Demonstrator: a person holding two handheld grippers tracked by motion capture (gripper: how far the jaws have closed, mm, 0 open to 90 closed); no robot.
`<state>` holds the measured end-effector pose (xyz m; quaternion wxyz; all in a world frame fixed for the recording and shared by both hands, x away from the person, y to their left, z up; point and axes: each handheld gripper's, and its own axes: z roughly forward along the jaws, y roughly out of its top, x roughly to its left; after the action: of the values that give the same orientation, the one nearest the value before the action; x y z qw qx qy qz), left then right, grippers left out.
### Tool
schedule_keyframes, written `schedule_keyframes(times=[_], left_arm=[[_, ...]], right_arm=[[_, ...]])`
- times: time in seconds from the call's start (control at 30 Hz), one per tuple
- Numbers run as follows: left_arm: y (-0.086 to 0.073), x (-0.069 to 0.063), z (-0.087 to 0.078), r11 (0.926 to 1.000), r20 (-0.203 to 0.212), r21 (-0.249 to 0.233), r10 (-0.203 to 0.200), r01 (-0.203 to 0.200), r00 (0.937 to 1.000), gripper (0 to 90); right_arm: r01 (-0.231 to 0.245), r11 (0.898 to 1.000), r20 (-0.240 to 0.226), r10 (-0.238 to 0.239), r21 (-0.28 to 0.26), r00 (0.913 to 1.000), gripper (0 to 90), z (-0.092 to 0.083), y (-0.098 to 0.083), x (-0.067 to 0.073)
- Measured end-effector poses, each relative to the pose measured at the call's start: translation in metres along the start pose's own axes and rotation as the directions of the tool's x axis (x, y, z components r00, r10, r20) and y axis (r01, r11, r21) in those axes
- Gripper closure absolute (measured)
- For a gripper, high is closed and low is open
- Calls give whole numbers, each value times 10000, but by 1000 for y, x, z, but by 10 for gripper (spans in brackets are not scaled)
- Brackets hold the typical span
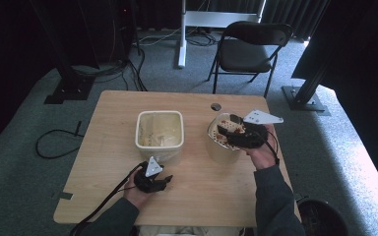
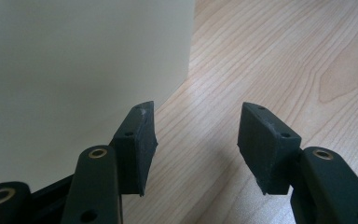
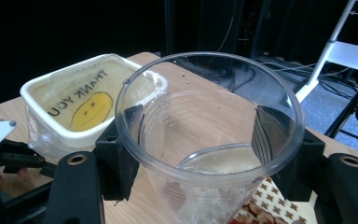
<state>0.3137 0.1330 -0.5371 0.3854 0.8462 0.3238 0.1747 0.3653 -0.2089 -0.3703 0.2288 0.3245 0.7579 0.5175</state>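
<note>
My right gripper (image 3: 198,142) is shut on a clear plastic cup (image 3: 205,112), its jaws pressing the cup's two sides. The cup is tilted and looks nearly empty. In the high view my right gripper (image 1: 232,132) hovers over a round tub (image 1: 216,147) with brown and white patterned contents (image 3: 261,205). At the table's middle stands a cream square container (image 1: 160,129), lined with a plastic bag printed with a smiley face (image 3: 89,109). My left gripper (image 1: 165,180) rests low on the table in front of it. Its jaws stand open, nothing between them, beside the container's wall (image 2: 74,70).
The wooden table (image 1: 113,162) has a small round hole (image 1: 216,106) near its far edge. Behind it stand a black folding chair (image 1: 248,46) and a white desk leg (image 1: 182,34). Cables (image 1: 54,142) lie on the carpet at left. A dark bin (image 1: 322,219) sits at lower right.
</note>
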Motion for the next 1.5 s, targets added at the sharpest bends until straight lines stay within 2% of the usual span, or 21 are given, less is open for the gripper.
schedule_keyframes(times=[0.7,1.2,1.5], left_arm=[[0,0,0,10000,-37,14,13,-13,10000,471],[0,-1,0,10000,-51,4,42,-42,10000,470],[0,-1,0,10000,-32,-8,19,-19,10000,470]], right_arm=[[292,9996,-579,-294,-35,9979,341,25,18,21],[225,9997,-945,-224,5,9953,339,43,21,32],[217,9997,-1228,-229,-113,9922,336,54,30,40]])
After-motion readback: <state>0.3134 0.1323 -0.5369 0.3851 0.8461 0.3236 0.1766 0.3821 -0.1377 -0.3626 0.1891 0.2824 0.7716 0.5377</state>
